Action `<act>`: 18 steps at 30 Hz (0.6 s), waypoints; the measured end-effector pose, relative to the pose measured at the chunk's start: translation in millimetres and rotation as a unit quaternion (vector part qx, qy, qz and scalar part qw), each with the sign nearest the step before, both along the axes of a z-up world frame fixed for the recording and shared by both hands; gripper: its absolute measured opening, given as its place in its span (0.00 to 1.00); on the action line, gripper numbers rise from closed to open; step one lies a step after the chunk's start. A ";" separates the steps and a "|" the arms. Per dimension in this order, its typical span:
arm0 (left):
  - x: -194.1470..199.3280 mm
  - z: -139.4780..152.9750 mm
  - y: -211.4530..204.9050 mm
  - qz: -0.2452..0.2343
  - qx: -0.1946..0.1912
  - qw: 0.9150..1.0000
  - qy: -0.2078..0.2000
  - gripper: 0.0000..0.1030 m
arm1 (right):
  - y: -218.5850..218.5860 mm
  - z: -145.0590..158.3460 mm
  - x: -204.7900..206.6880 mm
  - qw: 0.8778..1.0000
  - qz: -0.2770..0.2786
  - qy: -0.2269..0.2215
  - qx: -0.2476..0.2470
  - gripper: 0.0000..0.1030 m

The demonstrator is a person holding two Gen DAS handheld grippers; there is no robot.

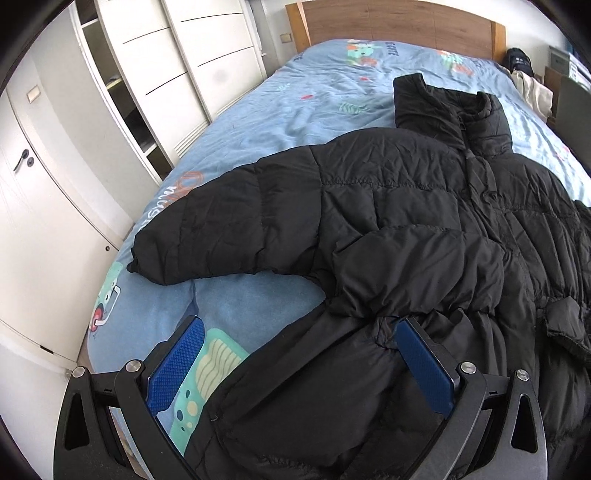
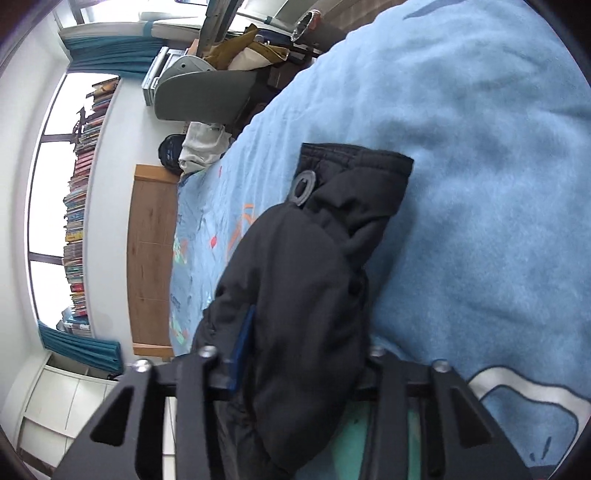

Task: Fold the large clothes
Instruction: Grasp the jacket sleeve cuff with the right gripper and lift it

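Jacket (image 1: 388,206) first: we see a black quilted puffer lying front up on the blue bedspread (image 1: 280,107), collar toward the headboard (image 1: 399,22), one sleeve (image 1: 207,236) stretched toward the bed's edge. We judge it light but bulky, soft and springy, with a slick shell that may slide from a shallow pinch. Our left gripper (image 1: 301,369) stands wide apart over the hem, nothing pinched. Our right gripper (image 2: 295,369) is clamped on the other sleeve (image 2: 314,258), its cuff (image 2: 354,166) hanging forward over the bedspread. We would take hold at stitched seams, cuffs or the gathered hem, biting deep.
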State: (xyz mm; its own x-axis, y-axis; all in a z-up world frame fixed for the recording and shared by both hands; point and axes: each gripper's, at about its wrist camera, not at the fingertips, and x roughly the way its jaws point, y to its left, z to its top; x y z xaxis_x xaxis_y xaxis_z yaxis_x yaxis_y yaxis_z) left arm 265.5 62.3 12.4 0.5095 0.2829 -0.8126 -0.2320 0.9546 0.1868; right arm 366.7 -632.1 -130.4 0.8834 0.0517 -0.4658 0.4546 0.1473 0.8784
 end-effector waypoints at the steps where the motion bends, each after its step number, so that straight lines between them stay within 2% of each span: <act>1: -2.8 2.1 0.6 -0.001 -0.004 1.000 -0.004 0.99 | 0.6 4.0 0.4 1.000 0.003 -0.005 -0.006 0.20; 2: -4.5 4.3 1.3 -0.002 -0.007 1.000 -0.008 0.99 | 2.7 11.3 2.7 1.000 0.008 -0.010 -0.015 0.15; 5: -12.6 12.9 3.4 -0.005 -0.019 0.999 -0.028 0.99 | 9.4 36.2 4.3 0.998 0.024 -0.018 -0.053 0.10; 11: -27.0 22.2 13.9 0.001 -0.058 0.997 -0.041 0.99 | 36.7 106.0 9.7 0.988 0.069 -0.048 -0.128 0.09; 15: -40.4 27.5 22.5 0.001 -0.054 0.997 -0.050 0.99 | 72.5 157.7 17.2 0.974 0.115 -0.070 -0.181 0.09; 18: -51.6 34.3 30.9 0.001 -0.042 0.997 -0.068 0.99 | 102.2 185.9 23.6 0.964 0.147 -0.086 -0.206 0.09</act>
State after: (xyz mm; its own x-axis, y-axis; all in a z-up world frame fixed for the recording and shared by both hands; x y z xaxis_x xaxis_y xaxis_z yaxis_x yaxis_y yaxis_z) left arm 213.8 93.2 46.7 0.6158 0.2181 -0.7571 -0.2510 0.9652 0.0739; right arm 390.3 -529.9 55.5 0.9245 0.1534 -0.3490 0.1934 0.6002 0.7761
